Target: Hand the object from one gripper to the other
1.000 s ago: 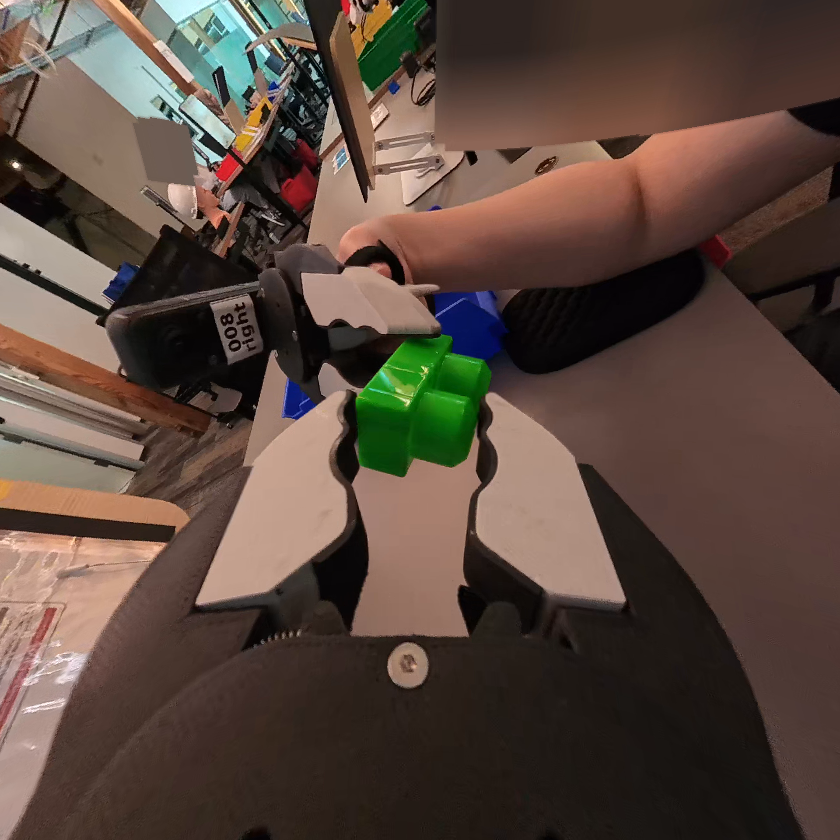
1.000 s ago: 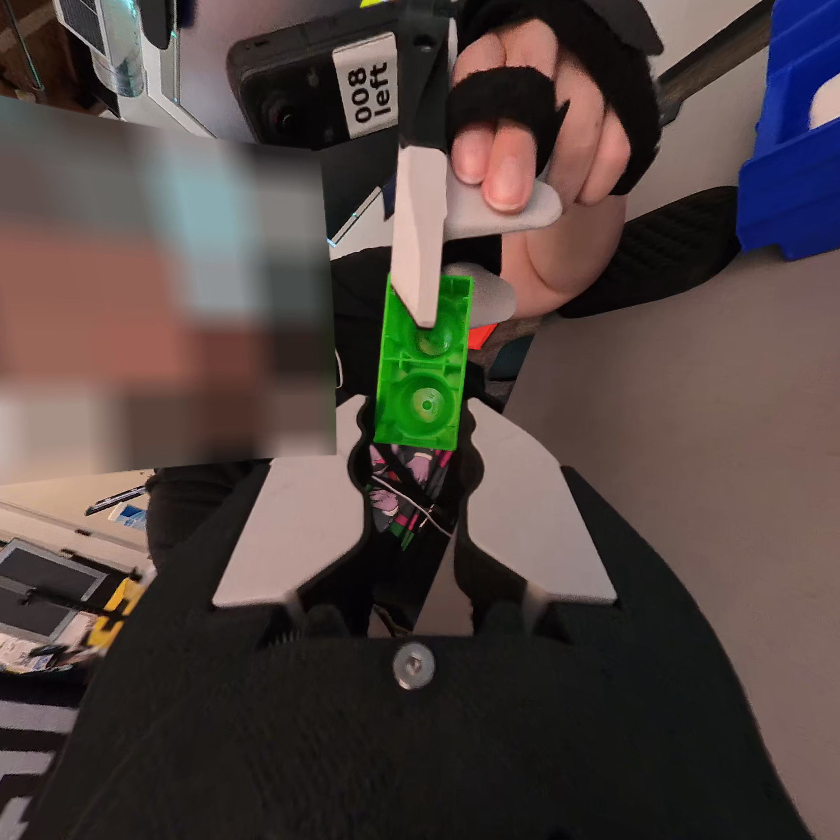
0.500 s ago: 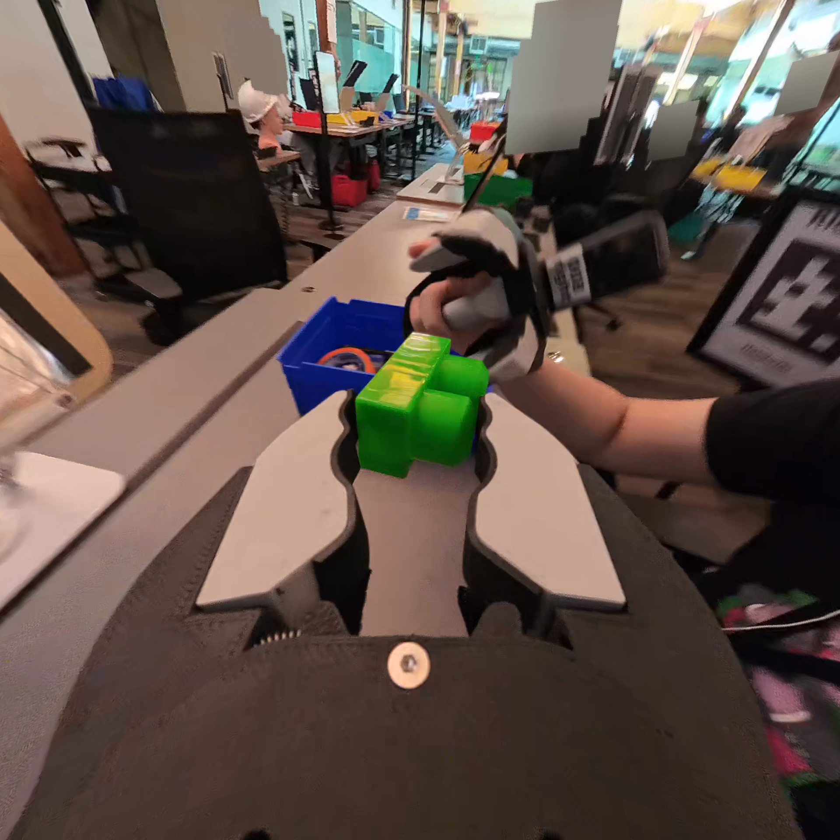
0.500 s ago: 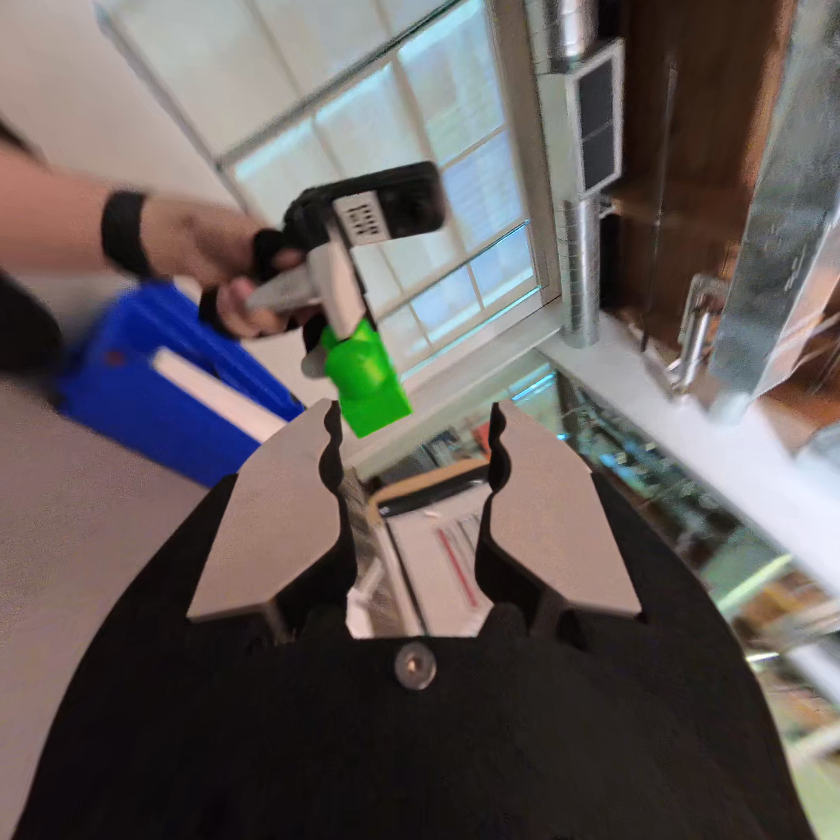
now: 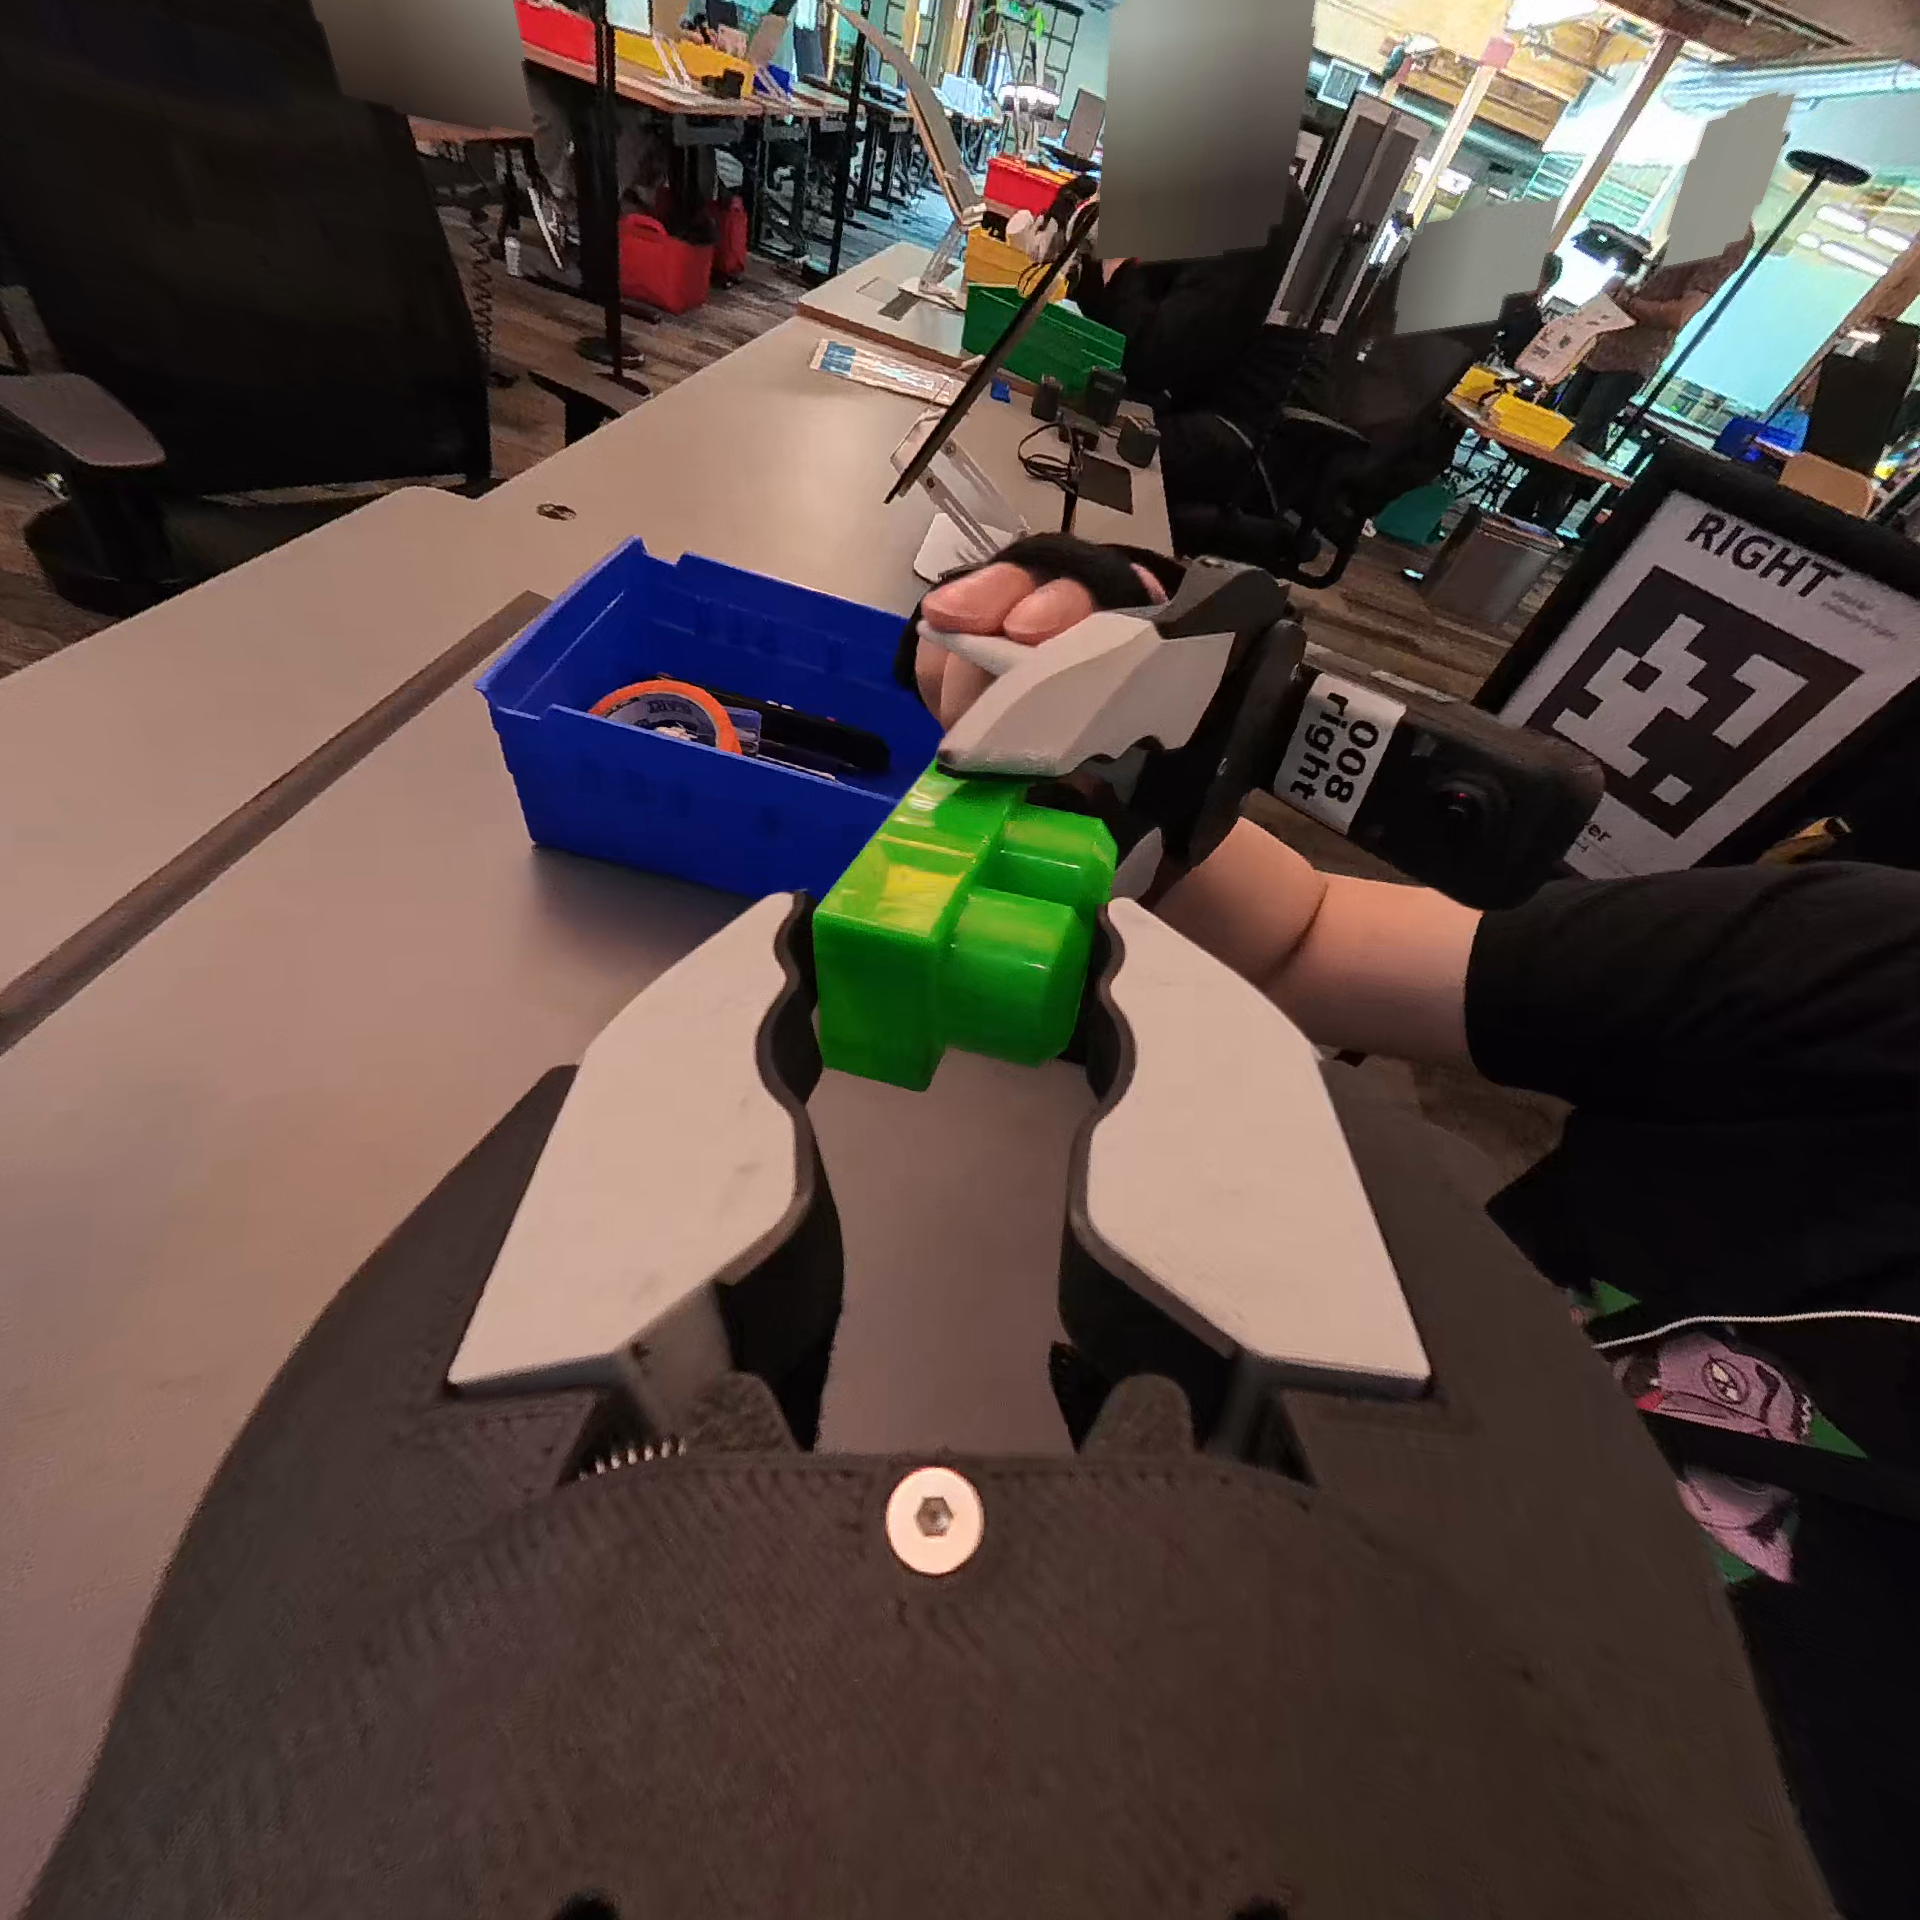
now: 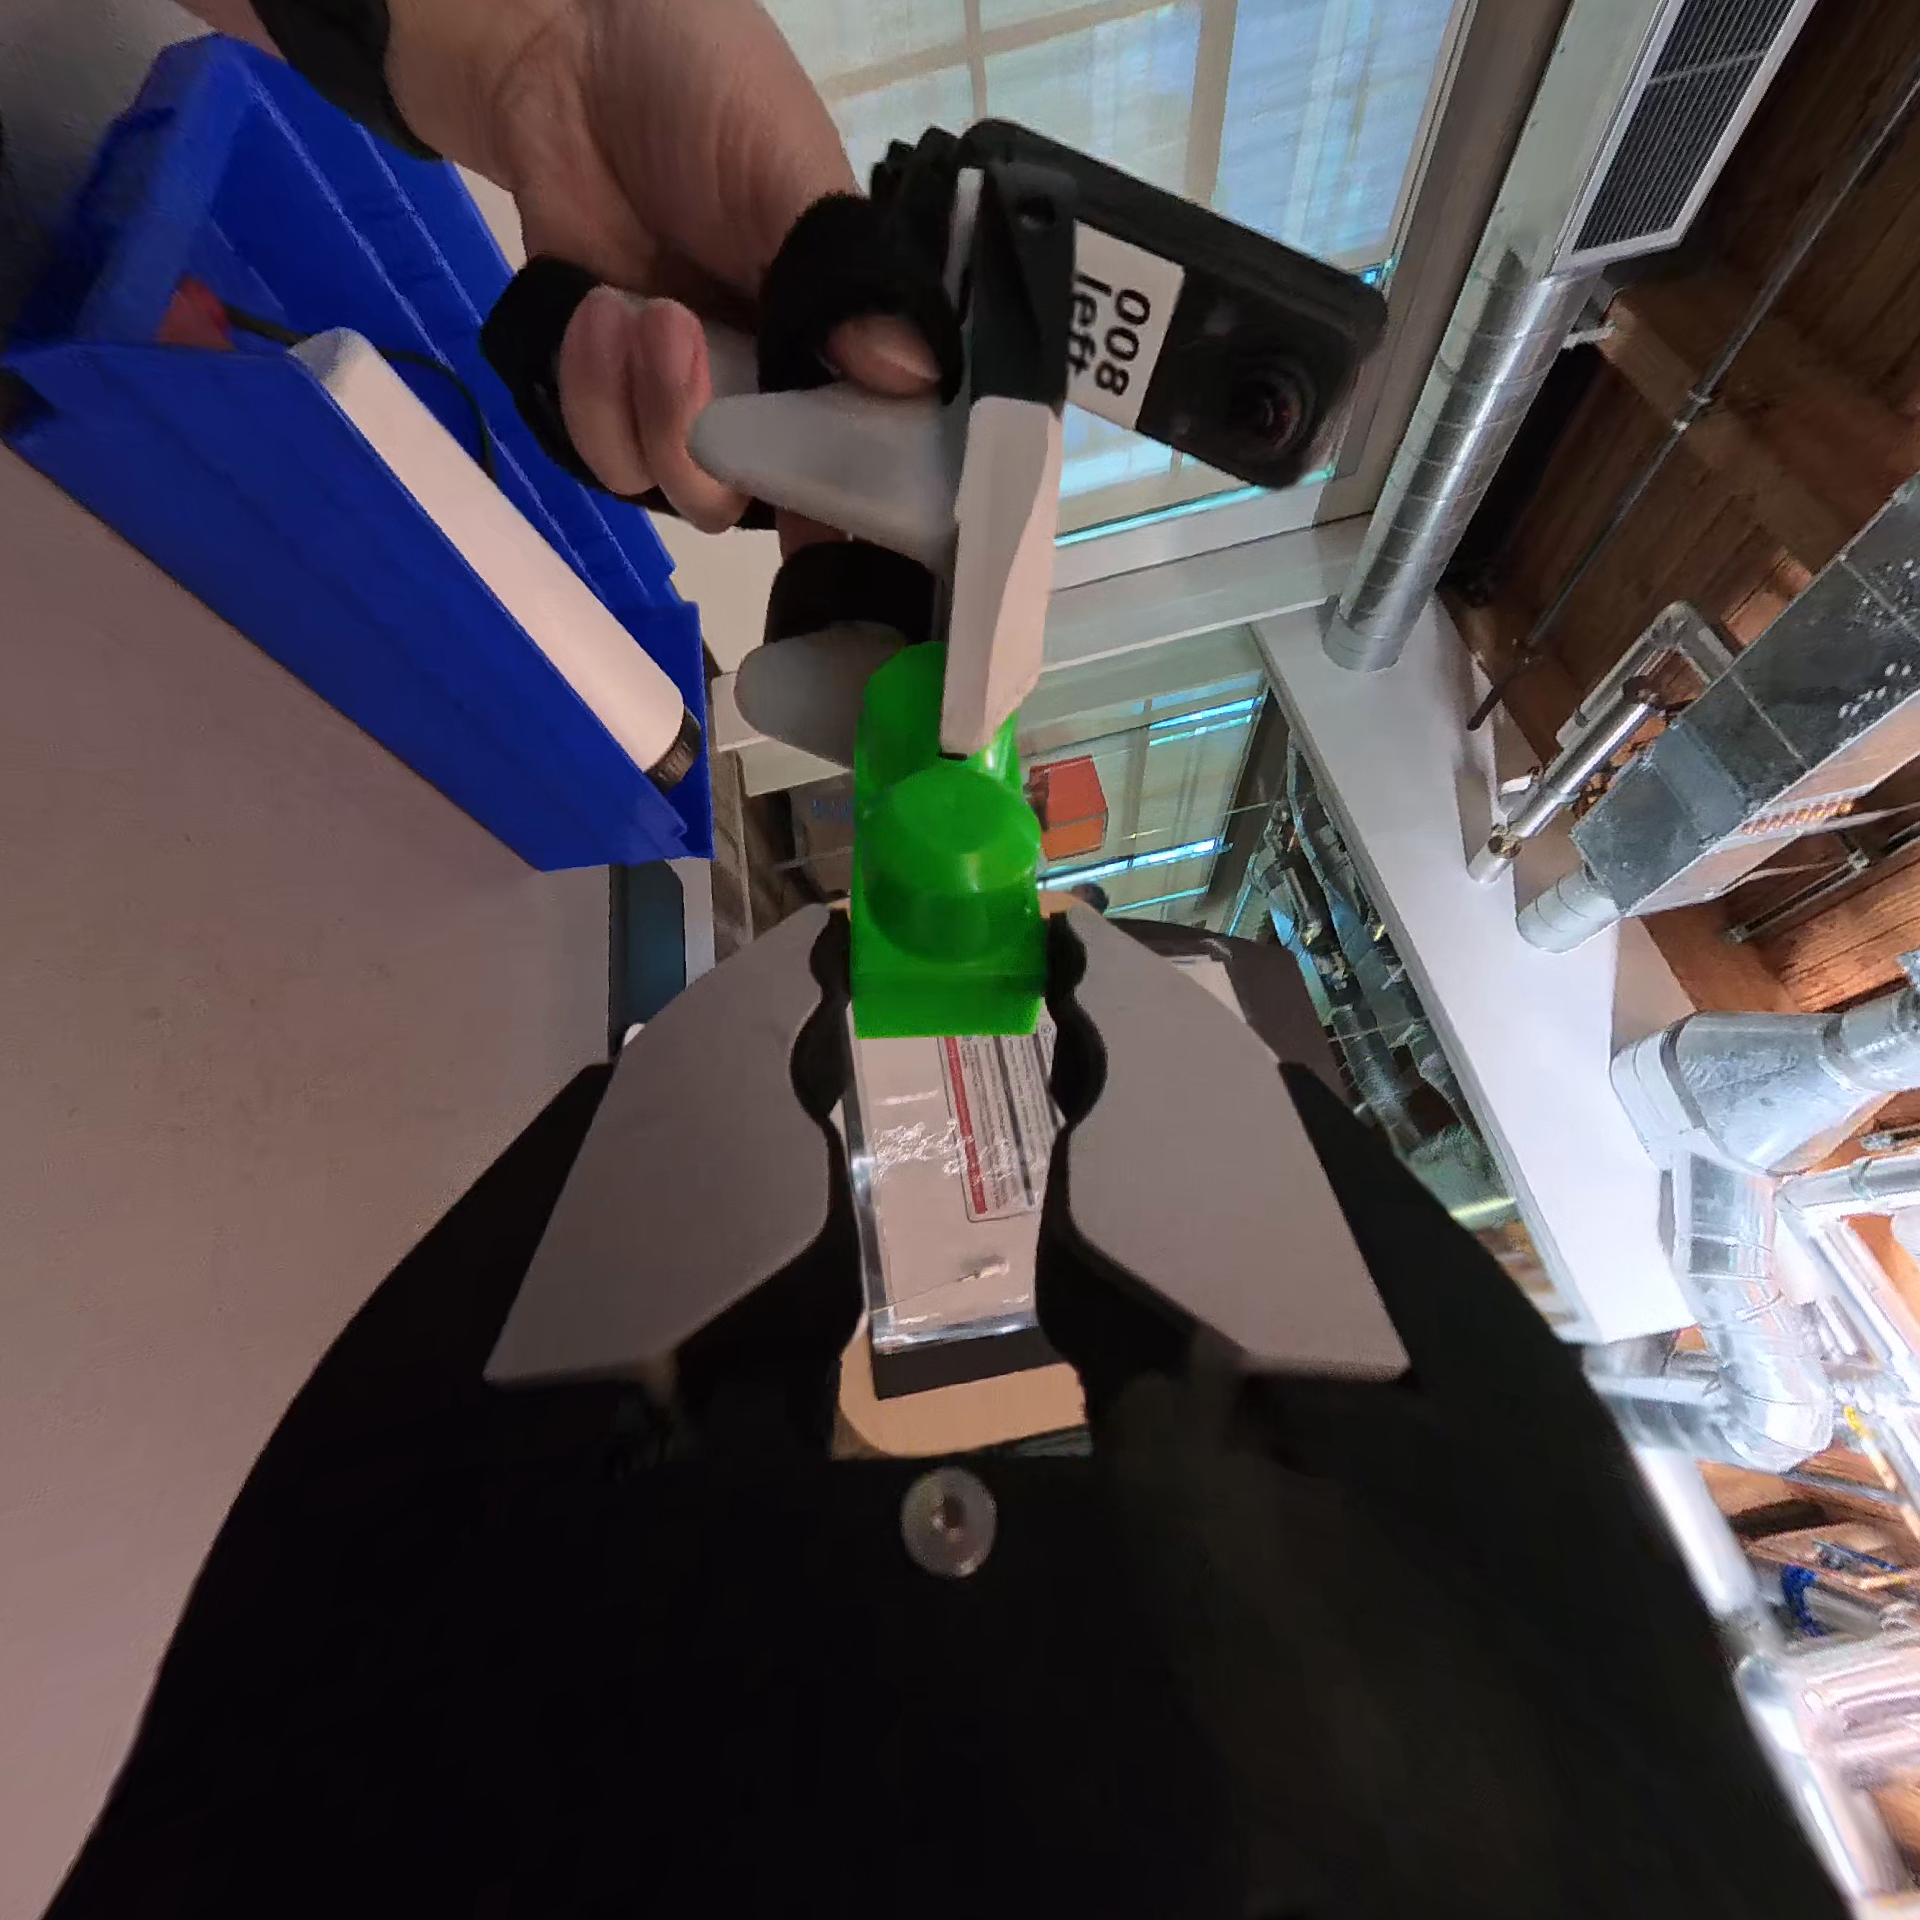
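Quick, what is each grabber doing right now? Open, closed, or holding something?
Left gripper: shut on the green block.
Right gripper: closed on the same green block's other end.

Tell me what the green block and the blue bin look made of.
Green block: likely hard moulded plastic, glossy, with bright highlights on its rounded studs. Blue bin: also looks like rigid plastic, more matte, with thin moulded walls and ribs. Neither can be confirmed by look alone.

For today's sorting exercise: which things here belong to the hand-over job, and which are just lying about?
Part of the job:
green block
left gripper
right gripper

Just lying about:
blue bin holding a tape roll
grey table
framed marker board
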{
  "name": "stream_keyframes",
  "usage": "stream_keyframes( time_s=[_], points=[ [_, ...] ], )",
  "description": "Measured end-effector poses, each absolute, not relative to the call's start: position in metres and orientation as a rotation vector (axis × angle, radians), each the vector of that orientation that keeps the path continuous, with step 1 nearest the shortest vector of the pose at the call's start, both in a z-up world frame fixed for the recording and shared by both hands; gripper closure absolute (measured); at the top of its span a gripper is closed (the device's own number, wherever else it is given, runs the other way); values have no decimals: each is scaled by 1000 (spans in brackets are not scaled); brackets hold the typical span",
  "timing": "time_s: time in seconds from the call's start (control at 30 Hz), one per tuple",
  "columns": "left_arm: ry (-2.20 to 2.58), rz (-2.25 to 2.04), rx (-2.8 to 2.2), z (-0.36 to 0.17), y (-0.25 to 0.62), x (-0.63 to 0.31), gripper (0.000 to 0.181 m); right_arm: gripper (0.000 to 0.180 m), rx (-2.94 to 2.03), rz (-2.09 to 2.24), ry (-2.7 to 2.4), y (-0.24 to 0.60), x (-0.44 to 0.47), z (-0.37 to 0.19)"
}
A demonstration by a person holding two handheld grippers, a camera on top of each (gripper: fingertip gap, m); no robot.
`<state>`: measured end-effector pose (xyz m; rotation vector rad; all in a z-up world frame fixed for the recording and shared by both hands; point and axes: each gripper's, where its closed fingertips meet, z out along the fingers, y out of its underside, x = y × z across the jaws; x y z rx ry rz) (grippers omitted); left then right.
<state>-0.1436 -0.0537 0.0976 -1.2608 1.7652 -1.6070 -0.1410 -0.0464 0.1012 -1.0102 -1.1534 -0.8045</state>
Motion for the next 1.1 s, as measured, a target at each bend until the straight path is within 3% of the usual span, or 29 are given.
stream_keyframes(
  time_s=[0.1,0.17,0.37,0.5,0.63,0.73,0.93,1.1],
  points=[
    [1709,-1660,-1164,112,-52,-146,130,142,-1048,-701,-1062,-48,-136,111],
    [1648,-1597,-1092,121,-43,-148,113,143,-1072,-517,-951,-51,-130,122],
    [1553,-1422,-873,136,-35,-150,105,143,-1084,627,-516,-64,-111,156],
    [1491,-1078,-728,136,-29,-145,102,143,-1057,1217,-333,-59,-106,154],
    [1370,-691,-622,143,-20,-146,120,143,-1130,1515,-273,-50,-115,140],
    [1304,-643,-577,149,-26,-147,136,144,-1153,1558,-229,-43,-118,132],
    [1273,-568,-582,147,-25,-141,145,143,-1237,1566,-242,-37,-134,118],
    [1233,-429,-532,146,-22,-139,174,143,-1314,1567,-278,-36,-148,108]
  ],
)
